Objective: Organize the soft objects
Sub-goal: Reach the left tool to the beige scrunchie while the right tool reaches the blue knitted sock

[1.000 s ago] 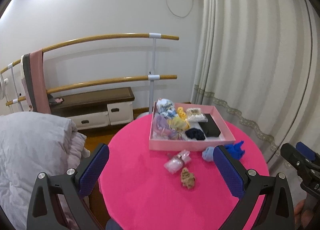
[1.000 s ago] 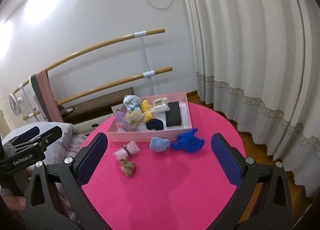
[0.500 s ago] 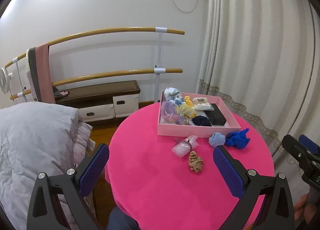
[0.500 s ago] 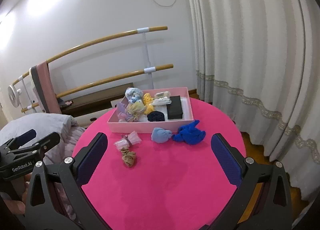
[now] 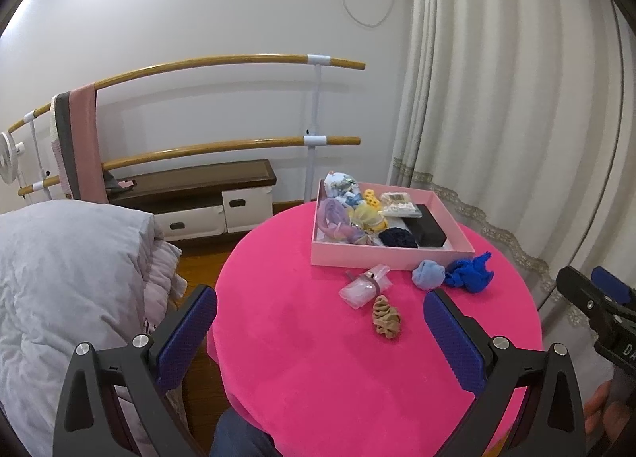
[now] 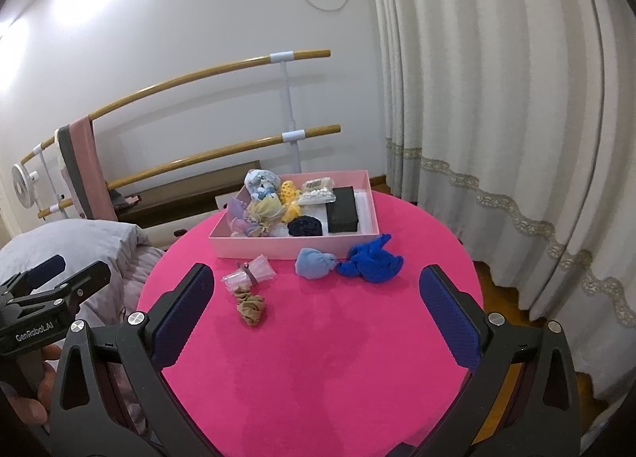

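Both tools are hovering above the near edge of the round pink surface (image 6: pixel 357 357), each spread wide and gripping nothing: the left tool (image 5: pixel 320 333) is sitting low in its own view, the right tool (image 6: pixel 316 316) low in its own. Four loose items are lying on the surface at mid-frame, just in front of the pink tray (image 6: pixel 254 248): a tan scrunchie (image 6: pixel 250 308), a clear plastic packet (image 6: pixel 250 278) cinched at its middle, a light blue cloth ball (image 6: pixel 316 263) and a crumpled royal blue cloth (image 6: pixel 371 260) touching or nearly touching it. The tray, in the centre of the frame, is already holding scrunchies, a beaded packet and a black box (image 6: pixel 342 209). All four loose pieces are looking light and limp; they will likely squash and sag, so pinching through the bulk of each bundle seems safest, while the packet may be slippery and is best taken at its banded waist. Compared with a second ago, both cameras are sitting further back and higher, so more of the surface is showing and the items are appearing lower in frame; nothing on the surface has shifted.
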Available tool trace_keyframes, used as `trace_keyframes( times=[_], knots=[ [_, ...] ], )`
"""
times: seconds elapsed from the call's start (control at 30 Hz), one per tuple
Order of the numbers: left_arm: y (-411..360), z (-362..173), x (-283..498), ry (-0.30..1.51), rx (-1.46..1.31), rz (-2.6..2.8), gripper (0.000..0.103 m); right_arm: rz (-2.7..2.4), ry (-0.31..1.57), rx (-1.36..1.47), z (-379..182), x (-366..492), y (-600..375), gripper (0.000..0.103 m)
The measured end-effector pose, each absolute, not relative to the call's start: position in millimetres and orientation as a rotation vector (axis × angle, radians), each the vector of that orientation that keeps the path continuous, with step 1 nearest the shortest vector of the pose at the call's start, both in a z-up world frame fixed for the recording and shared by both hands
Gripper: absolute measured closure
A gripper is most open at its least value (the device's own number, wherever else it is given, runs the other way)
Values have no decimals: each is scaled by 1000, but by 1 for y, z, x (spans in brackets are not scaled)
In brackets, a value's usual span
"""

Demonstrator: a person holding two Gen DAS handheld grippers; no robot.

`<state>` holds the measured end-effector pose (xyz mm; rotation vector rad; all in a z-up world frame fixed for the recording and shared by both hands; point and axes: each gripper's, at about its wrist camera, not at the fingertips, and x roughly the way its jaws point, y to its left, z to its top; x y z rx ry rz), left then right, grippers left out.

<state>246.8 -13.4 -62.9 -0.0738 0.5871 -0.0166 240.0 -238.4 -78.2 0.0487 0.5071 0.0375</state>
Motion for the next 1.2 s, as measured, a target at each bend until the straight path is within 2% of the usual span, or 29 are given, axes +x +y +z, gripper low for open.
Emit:
trace_keyframes(
  times=[0.63, 1.2],
  knots=[
    [-34, -97, 286, 691, -40, -36, 0, 16, 599, 72, -110, 268, -262, 0],
    [-83, -185, 392, 882, -18, -61, 0, -14, 760, 112, -174, 333, -300, 0]
  ],
)
